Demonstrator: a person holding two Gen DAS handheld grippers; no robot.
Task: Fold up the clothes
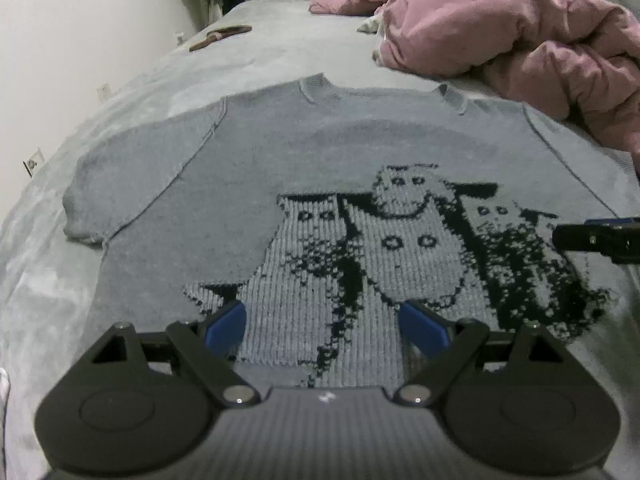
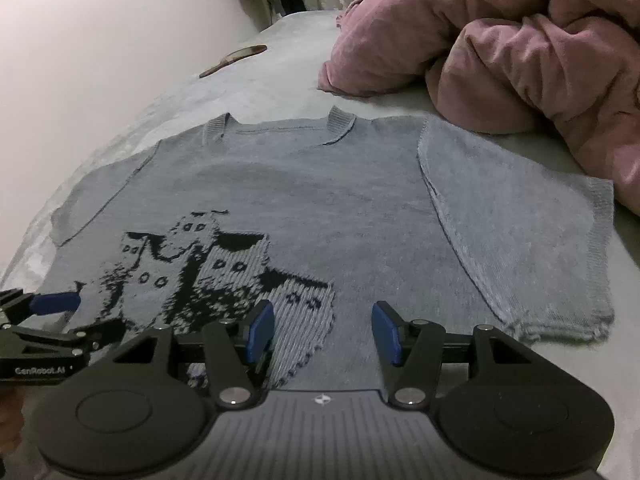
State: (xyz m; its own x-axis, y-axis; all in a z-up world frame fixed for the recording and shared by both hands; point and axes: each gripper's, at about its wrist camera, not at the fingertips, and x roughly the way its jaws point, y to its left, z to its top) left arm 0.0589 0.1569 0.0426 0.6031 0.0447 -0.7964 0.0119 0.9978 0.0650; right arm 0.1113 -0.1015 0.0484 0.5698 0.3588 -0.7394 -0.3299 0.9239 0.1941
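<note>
Both claws hang over the lower half of the sweater (image 1: pixel 248 168), jaws apart, nothing between the pads. Left claw (image 1: pixel 322 326) stands wide over the knitted cat pattern (image 1: pixel 400 240); right claw (image 2: pixel 323 330) is spread less, over the plain knit just right of the pattern. Neither visibly touches the cloth.

Sweater lies flat, front up, spread on the bed (image 1: pixel 120 92), neckline (image 2: pixel 280 128) away from the person, both short sleeves out to the sides. No fold made yet, by the look of it.

Risks, as judged:
- Knit is loose and ribbed. A pinch may take only the top layer, so the front lifts and the back stays, and the fold comes out skewed.
- Claws sit near each other at mid-hem, not at the corners. Lifting from there would likely bunch the middle and drag the sleeves inward.
- Right sleeve (image 2: pixel 520 240) has a frayed lower edge; a pad could snag it.
- Pink quilt (image 2: pixel 500 52) is heaped near that sleeve, so a fold swung that way could catch on it.

Surface: soft grey bedspread, slightly mottled, likely yielding under pressure. Room: pale wall (image 2: pixel 100 60) on the left, a brown strap-like item (image 2: pixel 234 59) farther up the bed, dark things hanging at the far end, dim light.
</note>
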